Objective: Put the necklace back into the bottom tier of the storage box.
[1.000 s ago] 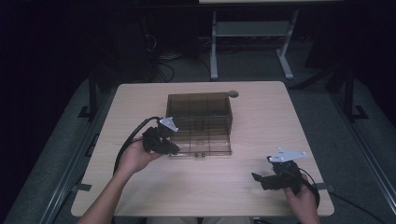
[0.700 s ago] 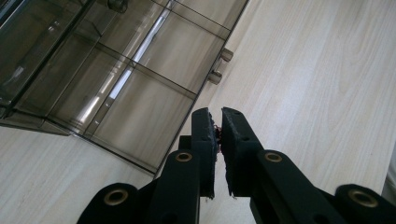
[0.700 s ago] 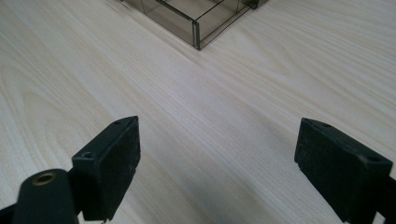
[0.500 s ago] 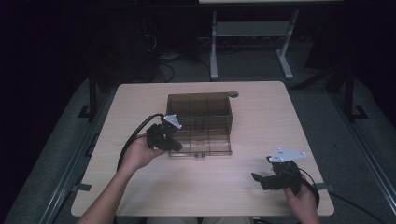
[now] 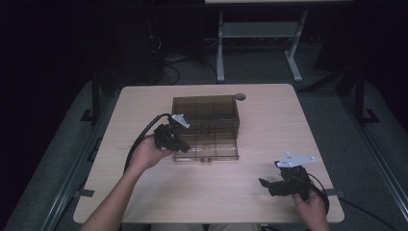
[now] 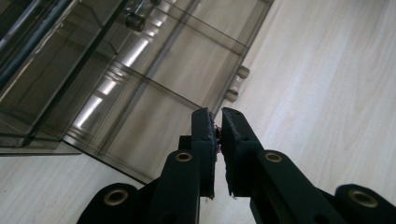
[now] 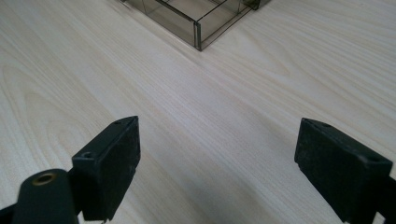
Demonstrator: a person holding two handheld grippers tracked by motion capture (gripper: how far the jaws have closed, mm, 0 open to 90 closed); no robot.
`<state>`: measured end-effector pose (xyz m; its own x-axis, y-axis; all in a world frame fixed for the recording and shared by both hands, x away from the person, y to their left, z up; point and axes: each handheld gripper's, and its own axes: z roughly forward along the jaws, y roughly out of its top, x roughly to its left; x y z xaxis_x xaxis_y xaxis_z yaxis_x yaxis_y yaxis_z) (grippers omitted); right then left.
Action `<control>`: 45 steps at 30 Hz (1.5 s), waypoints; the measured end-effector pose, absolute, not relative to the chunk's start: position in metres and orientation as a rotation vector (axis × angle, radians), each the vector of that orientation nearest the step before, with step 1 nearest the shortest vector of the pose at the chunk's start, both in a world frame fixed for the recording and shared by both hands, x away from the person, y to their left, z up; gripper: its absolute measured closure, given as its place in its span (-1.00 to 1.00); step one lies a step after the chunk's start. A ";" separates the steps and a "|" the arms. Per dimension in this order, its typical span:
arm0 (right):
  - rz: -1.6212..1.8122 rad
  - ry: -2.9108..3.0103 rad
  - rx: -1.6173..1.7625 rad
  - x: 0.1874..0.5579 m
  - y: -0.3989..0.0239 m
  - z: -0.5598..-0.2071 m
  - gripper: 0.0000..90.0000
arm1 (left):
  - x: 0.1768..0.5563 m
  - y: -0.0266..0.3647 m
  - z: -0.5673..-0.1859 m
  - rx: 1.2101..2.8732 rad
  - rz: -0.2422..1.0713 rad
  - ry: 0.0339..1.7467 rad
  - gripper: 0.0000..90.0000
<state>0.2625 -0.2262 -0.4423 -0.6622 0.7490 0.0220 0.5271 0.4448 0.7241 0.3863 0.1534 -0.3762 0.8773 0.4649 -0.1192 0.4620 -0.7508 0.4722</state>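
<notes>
A smoky see-through compartment box (image 5: 206,126) stands in the middle of the light wooden table (image 5: 274,130). My left gripper (image 5: 185,147) is at the box's front left corner with its jaws shut; in the left gripper view the pads (image 6: 205,135) nearly meet, with nothing held, just beside the box wall (image 6: 140,70) and two small knobs (image 6: 236,84). My right gripper (image 5: 265,186) rests near the table's front right, open, with bare tabletop between its jaws (image 7: 217,140). A corner of the box (image 7: 196,18) lies well ahead of it.
A round grommet (image 5: 240,96) sits in the table behind the box. Beyond the far edge are a white frame stand (image 5: 260,38) and cables on the dark floor. Cables trail from both grippers.
My left gripper has edged slightly to the right, closer to the box's front left corner. The right gripper has stayed put.
</notes>
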 end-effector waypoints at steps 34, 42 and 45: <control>1.050 2.398 1.089 0.263 -0.226 -0.442 -0.69 | 0.413 0.144 -0.406 2.562 0.002 0.791 0.85; 1.051 2.399 1.086 0.263 -0.226 -0.442 -0.69 | 0.420 0.143 -0.414 2.602 0.005 0.799 0.85; 1.054 2.400 1.088 0.263 -0.227 -0.442 -0.69 | 0.421 0.142 -0.417 2.612 0.007 0.803 0.85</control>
<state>0.2627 -0.2266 -0.4421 -0.6671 0.7445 0.0253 0.5226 0.4435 0.7282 0.4211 0.1417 -0.4174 0.8345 0.5395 -0.1123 0.5375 -0.7522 0.3812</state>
